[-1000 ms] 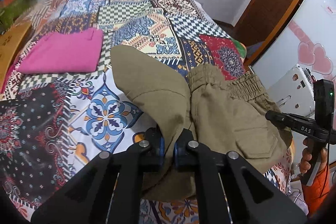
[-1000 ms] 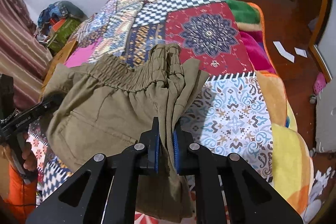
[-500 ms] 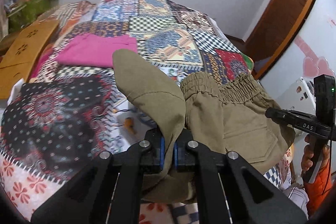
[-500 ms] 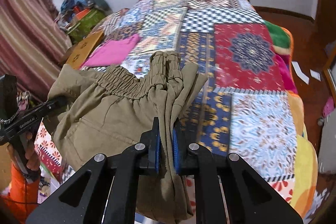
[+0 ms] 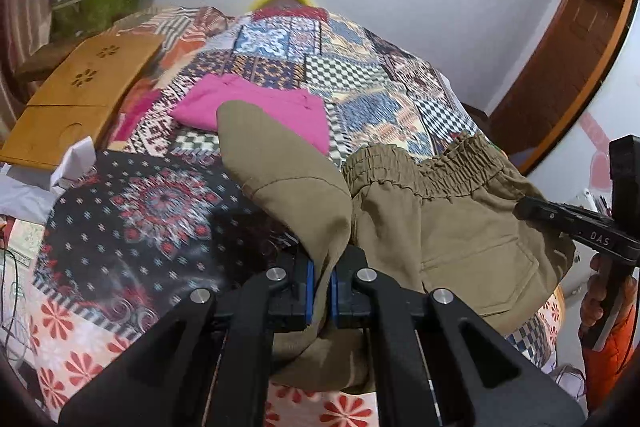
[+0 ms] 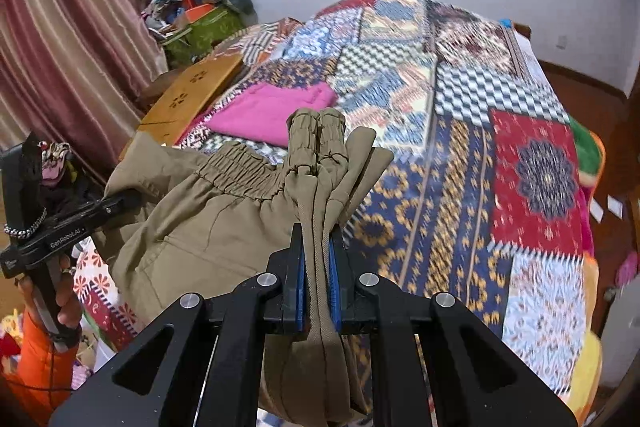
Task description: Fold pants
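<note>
Olive-khaki pants with an elastic waistband hang in the air between my two grippers, above the near end of a patchwork bedspread. My left gripper is shut on a fold of the pants, whose flap stands up over the fingers. My right gripper is shut on a bunched edge of the pants near the waistband. The right gripper also shows at the right of the left wrist view. The left gripper shows at the left of the right wrist view.
A folded pink garment lies on the bedspread beyond the pants; it also shows in the right wrist view. A wooden board lies along the left bed edge. Bags and a curtain stand to the left, a door to the right.
Both grippers have risen and pulled back toward the foot of the bed with the pants held. More of the far wall and near bedspread shows. Both grips are unchanged.
</note>
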`<state>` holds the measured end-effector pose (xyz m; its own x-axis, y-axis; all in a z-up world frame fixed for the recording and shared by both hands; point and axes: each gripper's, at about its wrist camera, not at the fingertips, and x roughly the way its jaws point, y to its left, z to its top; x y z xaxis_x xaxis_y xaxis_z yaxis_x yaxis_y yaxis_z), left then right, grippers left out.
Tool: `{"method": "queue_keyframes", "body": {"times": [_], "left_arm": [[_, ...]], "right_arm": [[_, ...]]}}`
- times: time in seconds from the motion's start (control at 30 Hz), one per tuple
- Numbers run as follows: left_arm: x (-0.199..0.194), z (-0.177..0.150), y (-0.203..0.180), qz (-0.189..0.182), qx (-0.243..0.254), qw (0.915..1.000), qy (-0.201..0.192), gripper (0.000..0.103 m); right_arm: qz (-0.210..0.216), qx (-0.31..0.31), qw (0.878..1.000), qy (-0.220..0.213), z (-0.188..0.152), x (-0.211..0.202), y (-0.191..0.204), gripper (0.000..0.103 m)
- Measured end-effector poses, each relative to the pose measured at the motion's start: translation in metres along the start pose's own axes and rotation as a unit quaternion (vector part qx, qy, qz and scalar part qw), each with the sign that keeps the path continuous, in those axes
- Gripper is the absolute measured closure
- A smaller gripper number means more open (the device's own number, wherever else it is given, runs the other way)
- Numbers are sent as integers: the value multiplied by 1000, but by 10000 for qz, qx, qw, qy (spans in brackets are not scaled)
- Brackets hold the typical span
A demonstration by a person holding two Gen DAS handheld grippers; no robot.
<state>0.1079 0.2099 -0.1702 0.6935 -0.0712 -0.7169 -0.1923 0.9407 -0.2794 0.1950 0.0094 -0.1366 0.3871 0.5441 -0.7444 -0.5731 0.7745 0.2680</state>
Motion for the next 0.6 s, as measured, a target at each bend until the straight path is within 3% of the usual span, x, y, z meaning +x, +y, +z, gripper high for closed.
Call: {"method": "queue_keyframes", "body": {"times": [0.6], "left_arm": [[31,81,59,220,-62,9991,-345,97]], "right_arm": [[-59,-409,9989,-239,84,49,37,94]]}}
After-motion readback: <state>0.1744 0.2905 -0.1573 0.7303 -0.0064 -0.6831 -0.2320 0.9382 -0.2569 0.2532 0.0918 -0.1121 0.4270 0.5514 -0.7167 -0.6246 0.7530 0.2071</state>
